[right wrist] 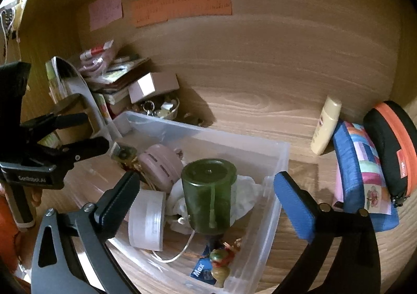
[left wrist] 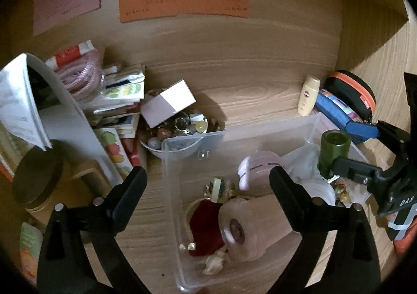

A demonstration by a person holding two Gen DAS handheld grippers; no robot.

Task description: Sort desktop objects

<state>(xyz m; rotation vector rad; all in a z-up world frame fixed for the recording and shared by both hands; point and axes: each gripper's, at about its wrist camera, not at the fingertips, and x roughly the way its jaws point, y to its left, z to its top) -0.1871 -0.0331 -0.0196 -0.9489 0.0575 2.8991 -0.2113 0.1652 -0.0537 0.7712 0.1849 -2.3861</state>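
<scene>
A clear plastic bin [left wrist: 192, 142] [right wrist: 281, 153] sits on the wooden desk. It holds a green bottle [right wrist: 208, 195] [left wrist: 335, 148], a pink round case [right wrist: 161, 161] [left wrist: 258, 168], a pale pink jar [left wrist: 247, 228], a white jar [right wrist: 147, 218], a red pouch [left wrist: 206, 226] and beaded trinkets [right wrist: 221, 260]. My left gripper [left wrist: 206, 184] is open and empty over the bin's left part; it shows from the side in the right wrist view [right wrist: 86, 135]. My right gripper [right wrist: 206, 189] is open, with the green bottle standing between its fingers without contact; it also shows in the left wrist view [left wrist: 346, 163].
A bowl of stones [left wrist: 179, 135] with a white box [left wrist: 166, 106] on it stands behind the bin. Books and packets [left wrist: 120, 90] pile at the left beside a dark-lidded jar [left wrist: 36, 176]. A cream lotion bottle [right wrist: 325, 127], blue pouch [right wrist: 362, 174] and black-orange case [right wrist: 393, 153] stand at the right.
</scene>
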